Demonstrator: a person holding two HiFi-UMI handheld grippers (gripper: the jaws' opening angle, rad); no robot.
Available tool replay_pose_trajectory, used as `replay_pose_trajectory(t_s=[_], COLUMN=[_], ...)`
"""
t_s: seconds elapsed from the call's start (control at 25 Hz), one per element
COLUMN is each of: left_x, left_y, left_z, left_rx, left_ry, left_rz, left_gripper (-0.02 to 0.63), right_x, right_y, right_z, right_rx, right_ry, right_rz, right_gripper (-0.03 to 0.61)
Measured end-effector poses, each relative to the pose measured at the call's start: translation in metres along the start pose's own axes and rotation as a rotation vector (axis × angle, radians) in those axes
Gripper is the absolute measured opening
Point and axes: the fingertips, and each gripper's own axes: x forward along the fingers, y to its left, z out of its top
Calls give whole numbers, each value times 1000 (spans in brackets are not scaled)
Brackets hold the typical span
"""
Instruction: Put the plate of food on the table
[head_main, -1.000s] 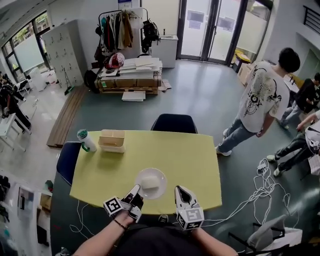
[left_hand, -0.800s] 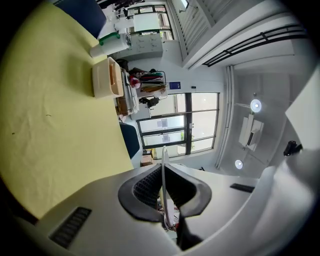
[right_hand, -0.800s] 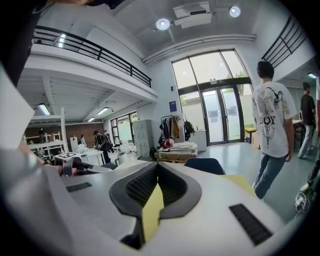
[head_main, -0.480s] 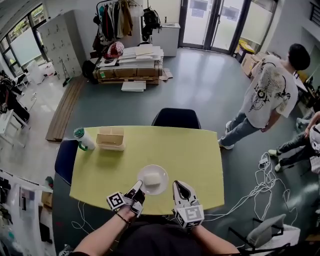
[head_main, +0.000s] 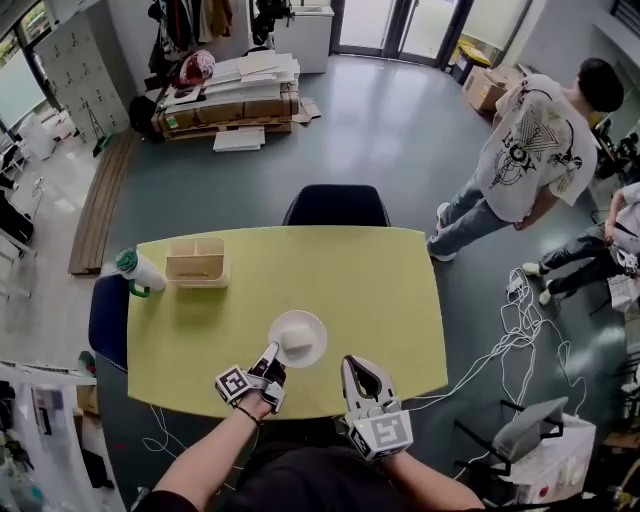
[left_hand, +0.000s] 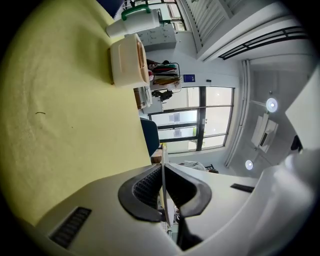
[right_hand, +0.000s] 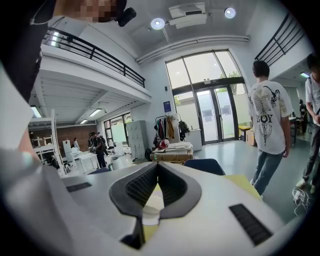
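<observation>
1. Set-down step, probably; plate of food (head_main: 318, 346) is pinched at its rim by the left gripper (head_main: 270, 356), at the yellow table's (head_main: 385, 300) near edge;
2. right gripper (head_main: 357, 368) is closed, nothing held;
3. next, the plate needs to be settled flat, then released.

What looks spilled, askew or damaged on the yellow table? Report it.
Nothing stands out. The round white plate carries its pale food block, its rim pinched in the left gripper. The beige open box and the green-capped white bottle stand upright, nothing spilled.
</observation>
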Motion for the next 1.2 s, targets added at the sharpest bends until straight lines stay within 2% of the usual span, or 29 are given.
replay_pose_trajectory(t_s=[0.12,0.44,0.84,1.2], left_x=[7,30,54,58], left_y=[30,88,128,149], left_z=[3,4,5,-2], left_rx=[0,-13,-18,29], left_ry=[-3,6,1,22], left_rz=[44,74,188,309], left_gripper=[20,20,20,20], right_x=[2,13,18,20], right_y=[1,-17,-25,-31], right_z=[2,-19,-42,-55], right_rx=[9,13,45,63], right_ry=[1,28,68,82], right_rz=[-9,-48,-77,-92], right_gripper=[12,12,12,12])
